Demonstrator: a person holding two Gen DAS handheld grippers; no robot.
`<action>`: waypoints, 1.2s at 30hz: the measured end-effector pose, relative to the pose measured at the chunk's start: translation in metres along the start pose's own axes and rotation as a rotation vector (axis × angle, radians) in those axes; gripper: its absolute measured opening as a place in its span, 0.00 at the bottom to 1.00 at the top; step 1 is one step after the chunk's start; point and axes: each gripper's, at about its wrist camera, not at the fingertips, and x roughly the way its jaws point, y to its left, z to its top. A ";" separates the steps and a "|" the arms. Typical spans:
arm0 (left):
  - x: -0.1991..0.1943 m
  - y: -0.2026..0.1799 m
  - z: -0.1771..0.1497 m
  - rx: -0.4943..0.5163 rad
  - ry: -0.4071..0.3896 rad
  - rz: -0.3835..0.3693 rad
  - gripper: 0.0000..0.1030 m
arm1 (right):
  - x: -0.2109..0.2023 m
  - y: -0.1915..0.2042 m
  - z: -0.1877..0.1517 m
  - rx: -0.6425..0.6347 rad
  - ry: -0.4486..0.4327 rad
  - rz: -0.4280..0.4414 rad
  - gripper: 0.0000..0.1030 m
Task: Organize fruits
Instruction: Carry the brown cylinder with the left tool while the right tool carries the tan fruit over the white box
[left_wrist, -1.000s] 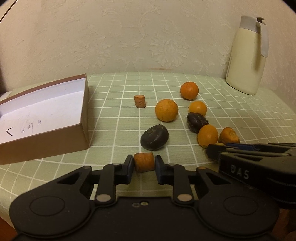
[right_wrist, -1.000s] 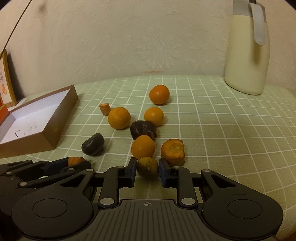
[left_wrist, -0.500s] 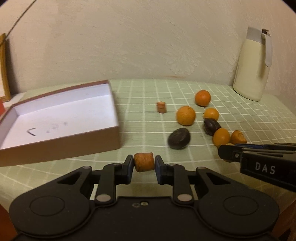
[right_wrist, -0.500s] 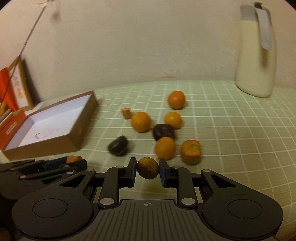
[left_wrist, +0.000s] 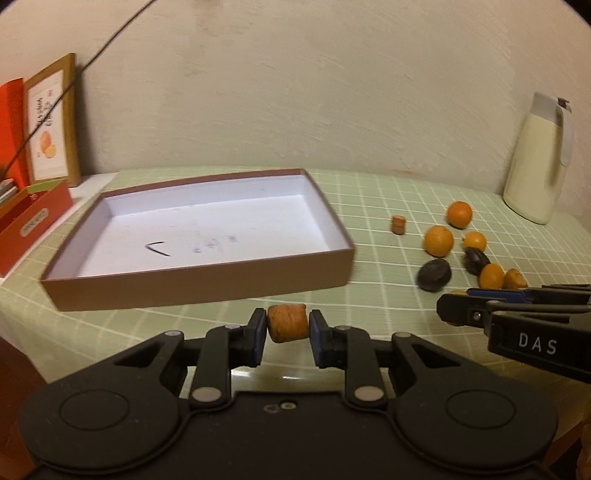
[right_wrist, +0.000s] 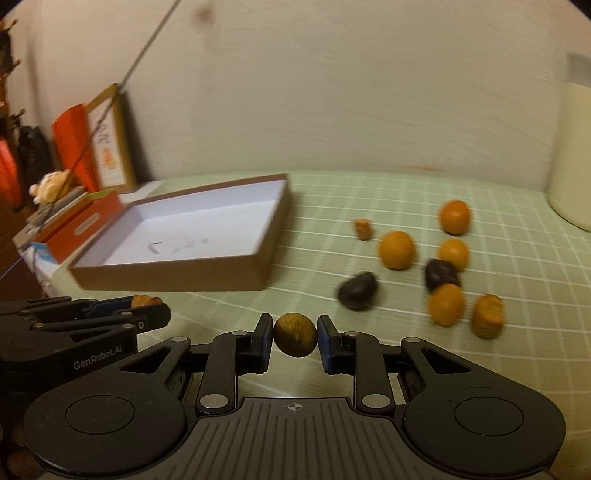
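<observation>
Surface: a surface (left_wrist: 388, 199) under a pale green cloth with a white grid is standing against a plain cream wall; a cream jug (left_wrist: 537, 162) is sitting at its far right.
Left edge: a framed picture (left_wrist: 51, 122) and a red carton (left_wrist: 29, 225) are standing beyond the box.
Box: an open brown box (left_wrist: 207, 229) with a white floor is lying left of centre, holding nothing visible.
Change from earlier frames: the box is now filling the middle of the left wrist view instead of its left edge; the loose fruits are sitting further right and looking smaller; the framed picture and carton are newly showing. Both views are blurring.
Left gripper (left_wrist: 287, 328): its jaws are clamped on a short orange-brown fruit chunk (left_wrist: 287, 326), carrying it clear of the cloth just in front of the box's near wall.
Right gripper (right_wrist: 294, 334): its jaws are pinching a round olive-brown fruit (right_wrist: 294, 334) above the cloth, right of the box's near corner.
Loose fruits (right_wrist: 428, 262): oranges, two dark fruits and two orange-brown chunks are lying clustered on the cloth right of the box, apart from it.
</observation>
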 end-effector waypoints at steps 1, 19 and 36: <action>-0.002 0.004 0.000 -0.006 -0.002 0.006 0.14 | 0.001 0.005 0.001 -0.008 -0.001 0.012 0.25; -0.036 0.074 0.003 -0.086 -0.049 0.149 0.14 | 0.018 0.069 0.019 -0.092 -0.036 0.181 0.25; -0.028 0.135 0.034 -0.104 -0.105 0.257 0.14 | 0.040 0.080 0.052 -0.101 -0.087 0.182 0.25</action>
